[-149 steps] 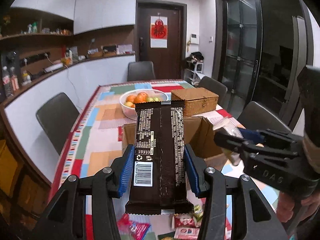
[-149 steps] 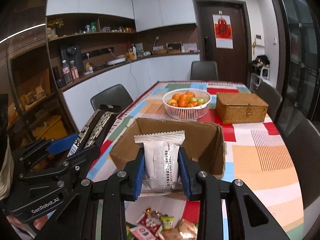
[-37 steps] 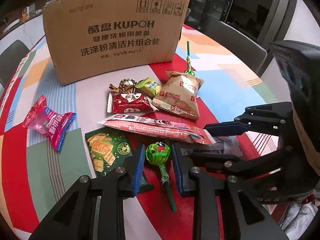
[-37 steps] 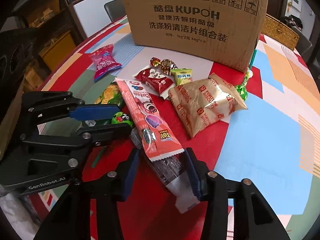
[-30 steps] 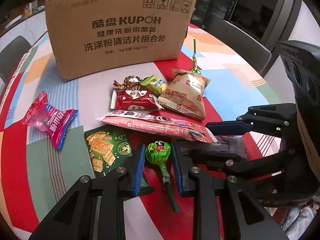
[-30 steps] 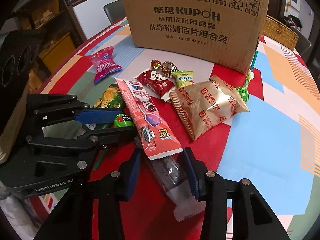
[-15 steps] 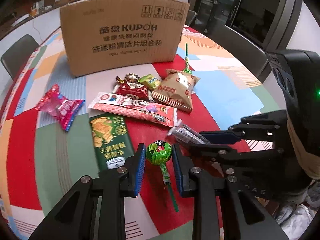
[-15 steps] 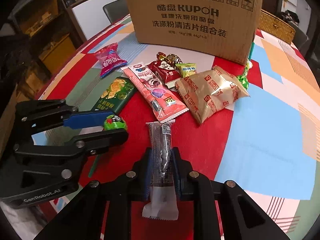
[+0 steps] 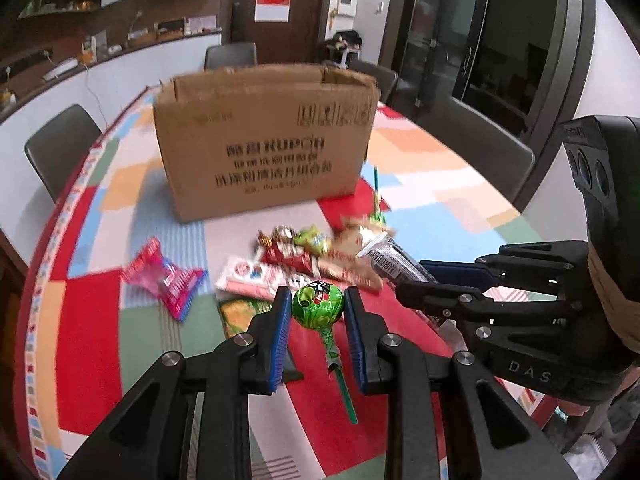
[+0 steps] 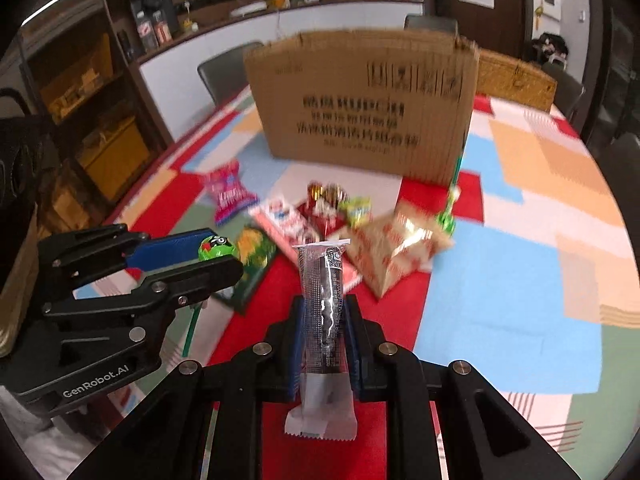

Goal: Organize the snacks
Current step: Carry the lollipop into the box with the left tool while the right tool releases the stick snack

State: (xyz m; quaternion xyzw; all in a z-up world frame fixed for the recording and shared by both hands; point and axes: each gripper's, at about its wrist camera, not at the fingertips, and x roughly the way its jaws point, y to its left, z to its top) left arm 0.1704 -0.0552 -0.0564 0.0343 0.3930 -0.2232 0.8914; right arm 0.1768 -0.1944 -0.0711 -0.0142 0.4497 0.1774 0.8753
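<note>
A green lollipop (image 9: pixel 318 304) is clamped by its head between the blue pads of the left gripper (image 9: pixel 316 320), its stick hanging below the fingers, clear of the table (image 9: pixel 100 320). A dark, clear-wrapped snack stick (image 10: pixel 323 312) is pinched upright in the nearly closed right gripper (image 10: pixel 323 328), its crimped end protruding behind the fingers. Both are held above the patchwork tablecloth. Beyond them, blurred, loose snacks (image 9: pixel 304 256) are scattered on the cloth in front of a cardboard box (image 9: pixel 264 140), with a pink packet (image 9: pixel 166 280) apart on the left.
</note>
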